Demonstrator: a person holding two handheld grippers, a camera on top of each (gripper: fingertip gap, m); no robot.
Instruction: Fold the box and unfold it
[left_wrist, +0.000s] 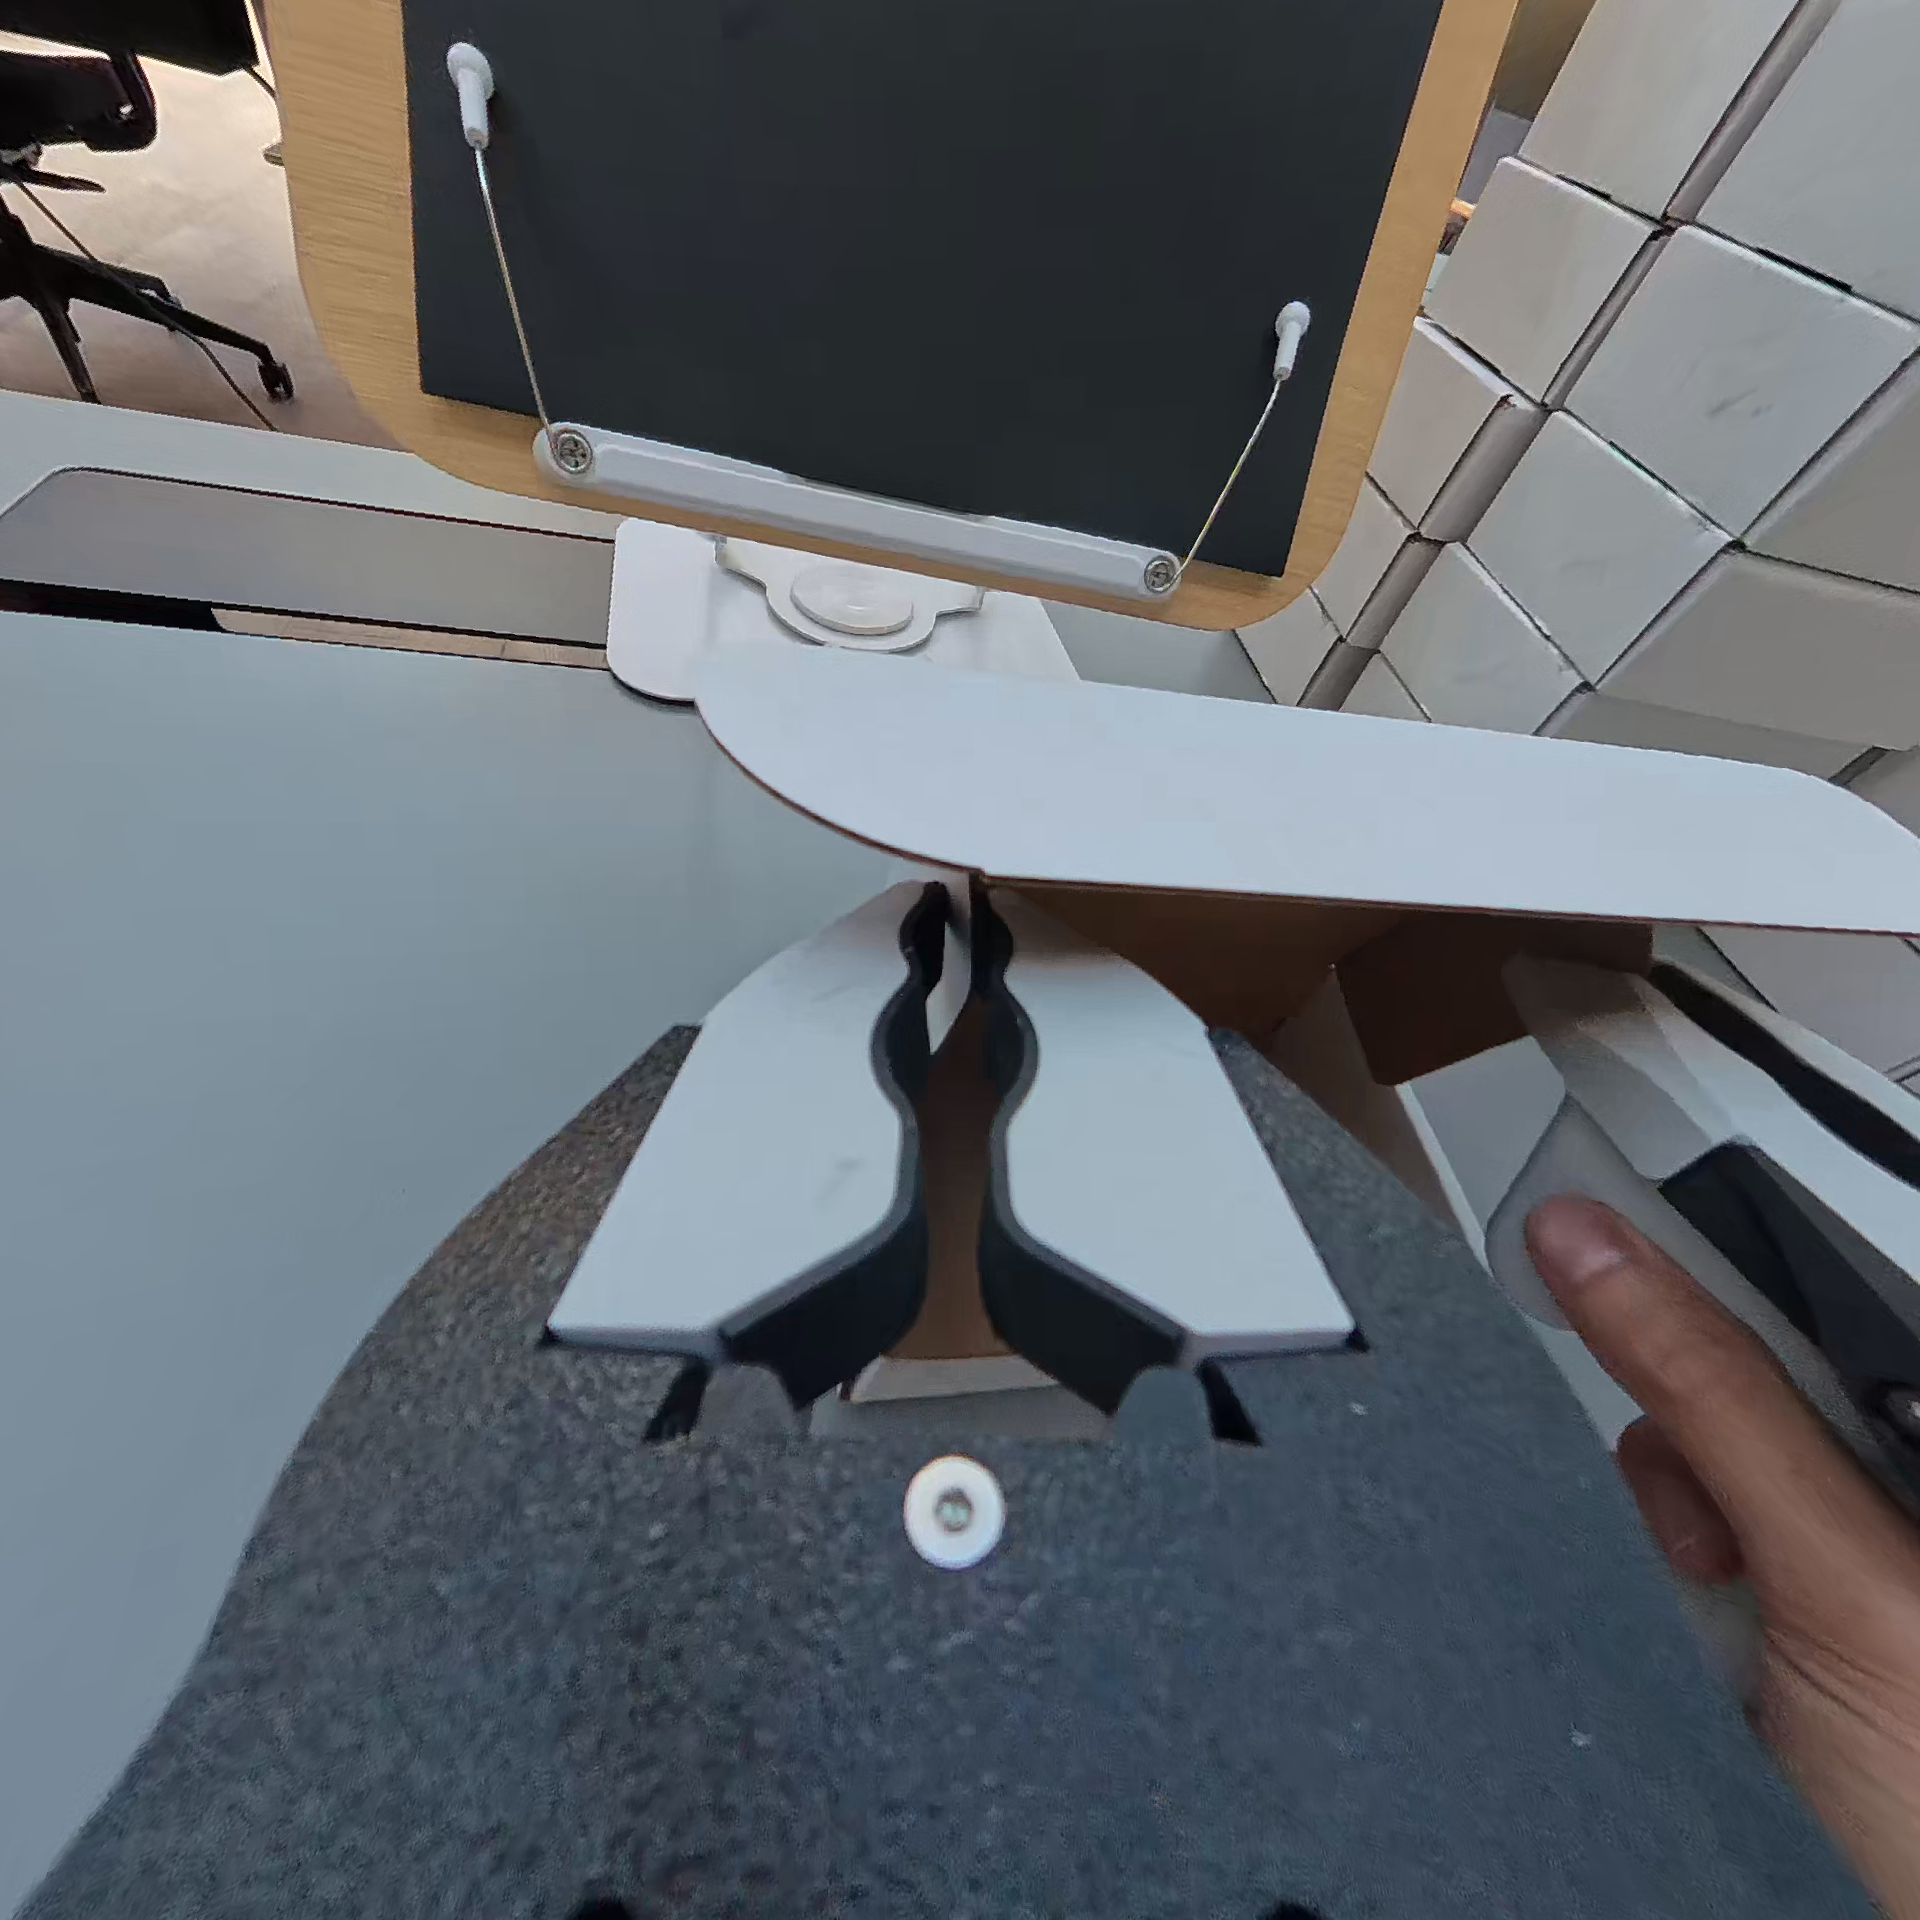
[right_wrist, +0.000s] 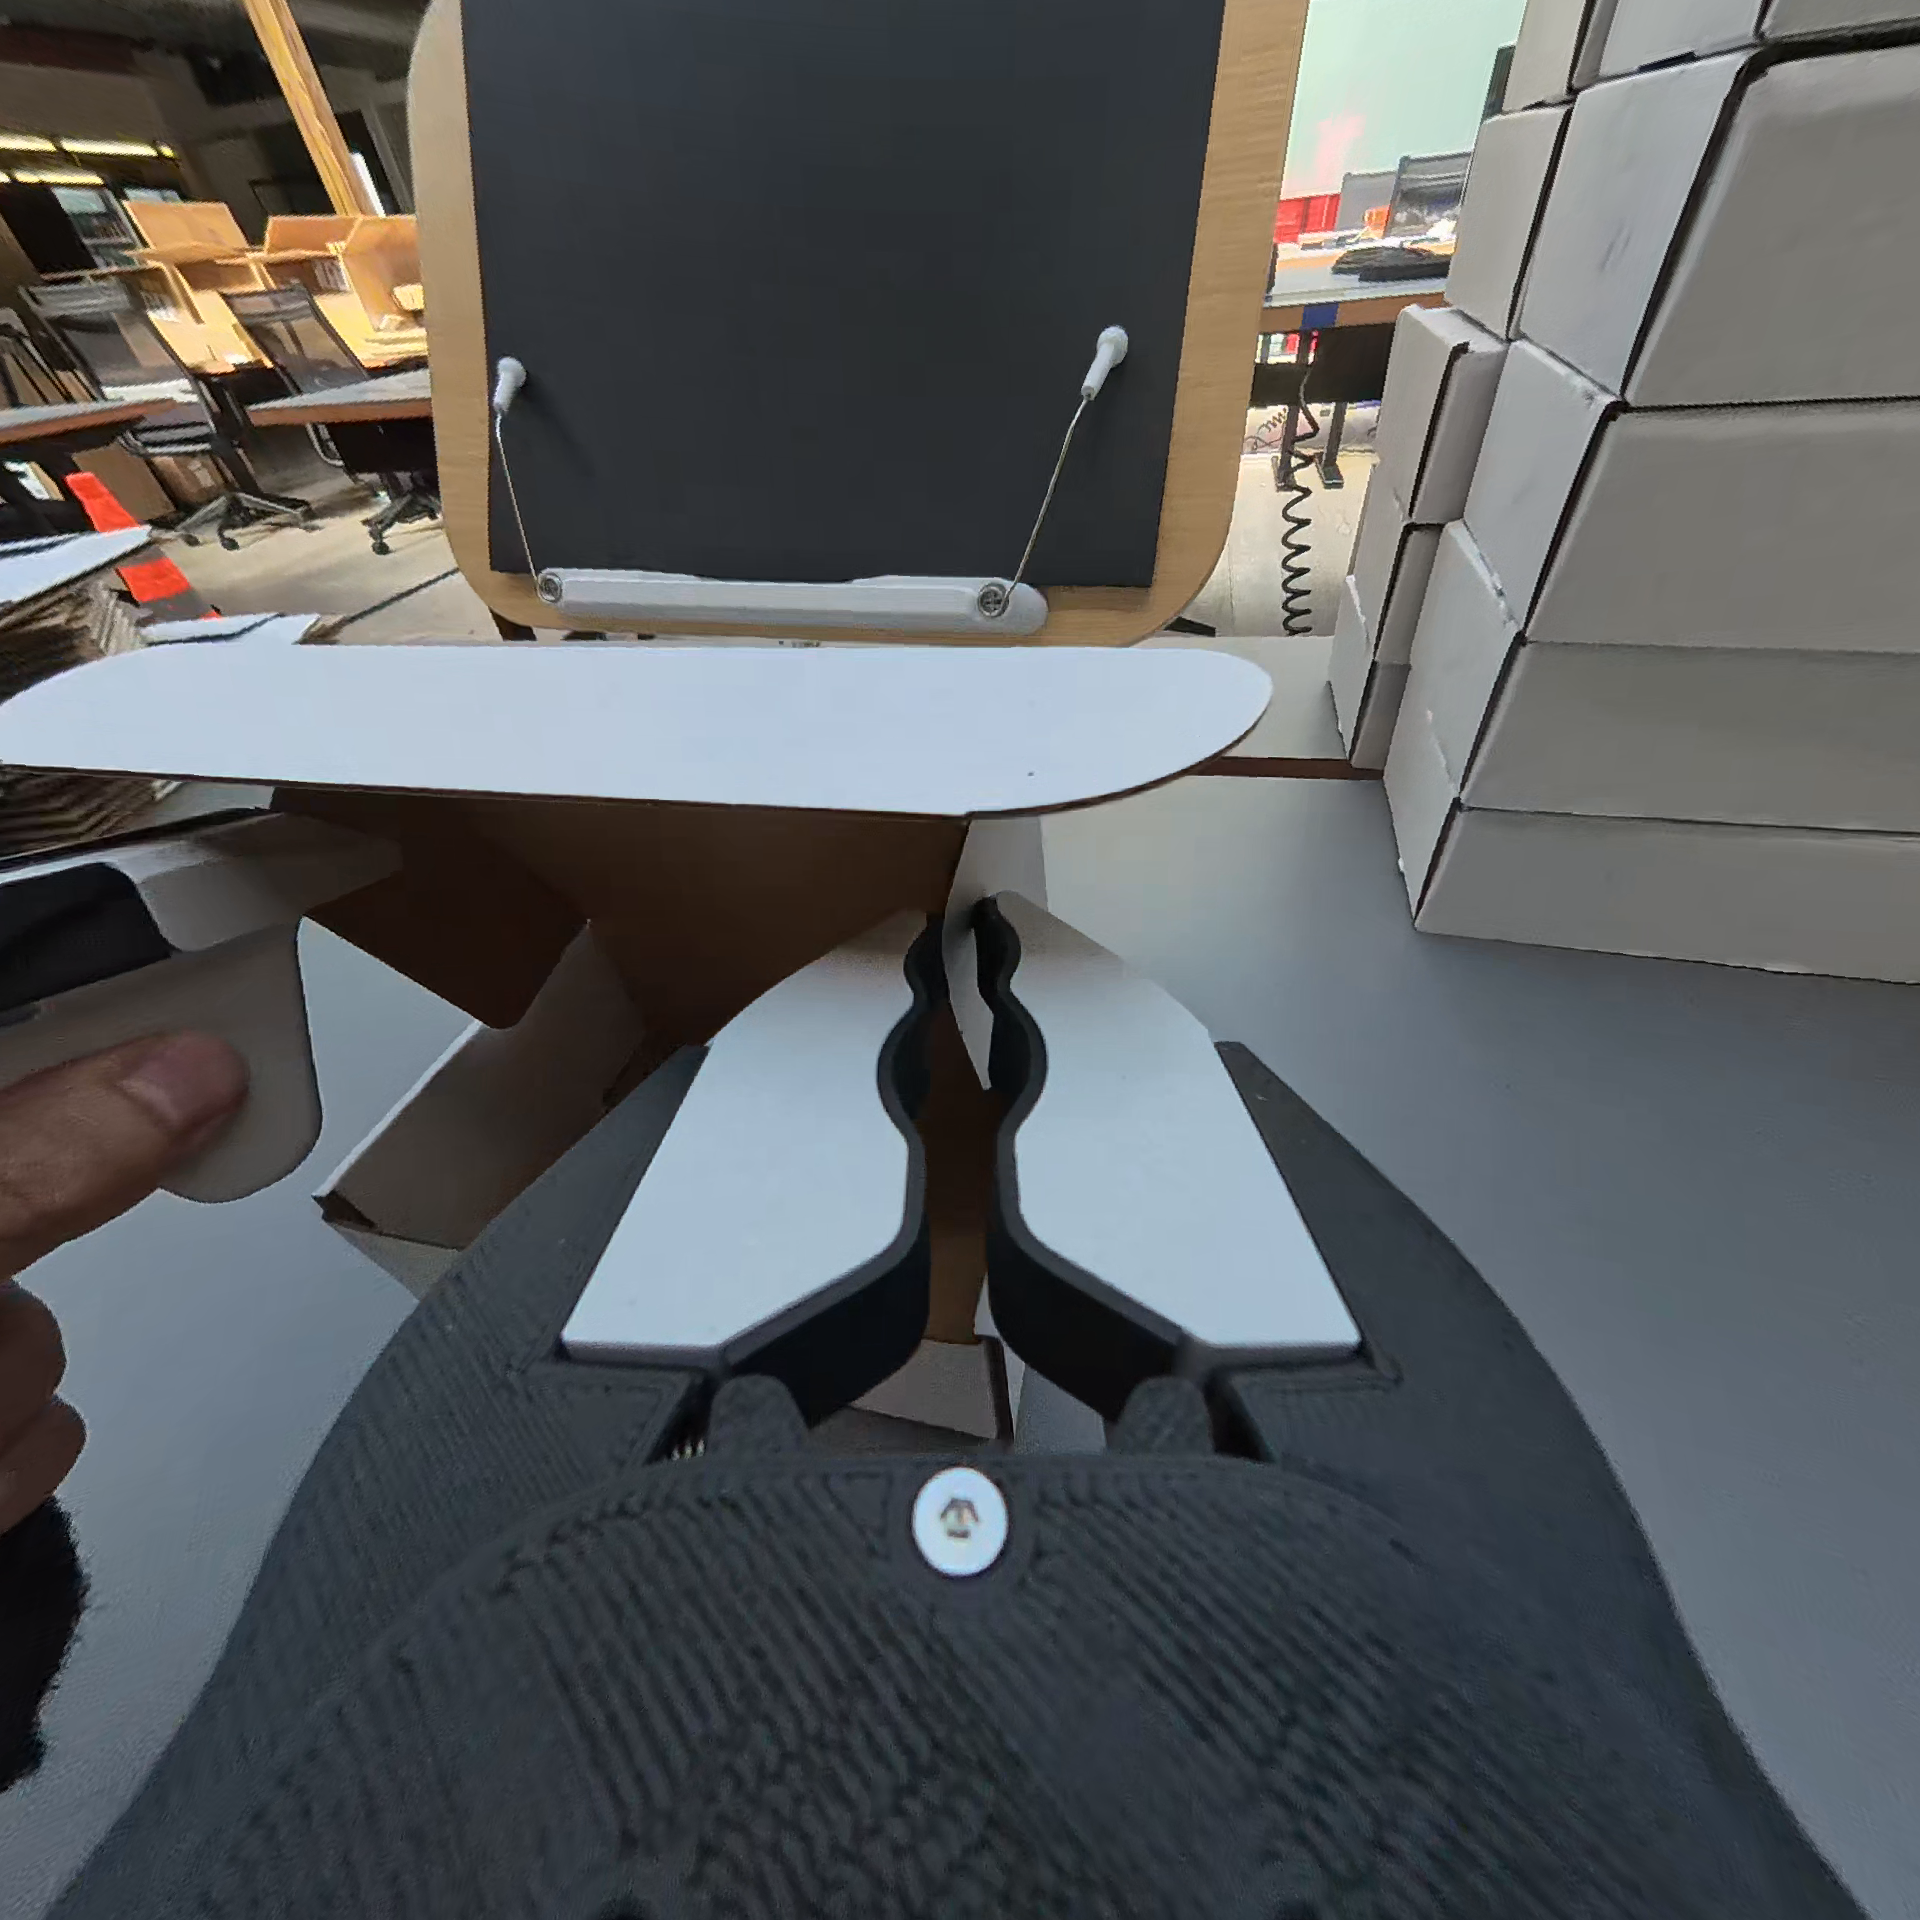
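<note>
the box (left_wrist: 1299, 821) sat at mid-frame in both wrist views, a white cardboard piece with a brown inside, partly folded above the grey table (left_wrist: 312, 935). its long white flap with rounded ends ran across the middle of each picture, roughly level, and the brown inner panels (right_wrist: 644, 894) showed beneath it. in the right wrist view a lower white part of the box (right_wrist: 416, 1164) rested on the table at centre left.

the left gripper (left_wrist: 957, 904) was pressed together on a thin upright edge of the box just under the flap, its white fingers (left_wrist: 769, 1143) meeting at the tips at frame centre. the right gripper (right_wrist: 961, 920) was likewise clamped on a thin white edge of the box below the flap's right end, tips nearly touching with cardboard between them.

in the left wrist view the other gripper (left_wrist: 1662, 1122) came in from the right edge, and a person's hand (left_wrist: 1714, 1455) lay along it at lower right. in the right wrist view a fingertip (right_wrist: 156, 1091) showed at the left edge, touching a white curved part.

behind the box stood a wooden book stand (right_wrist: 842, 312) with a black board and two wire page holders, upper centre. a stack of closed white boxes (right_wrist: 1662, 520) filled the upper right. office chairs (right_wrist: 260, 416) and desks showed at upper left of the right wrist view, far off.
</note>
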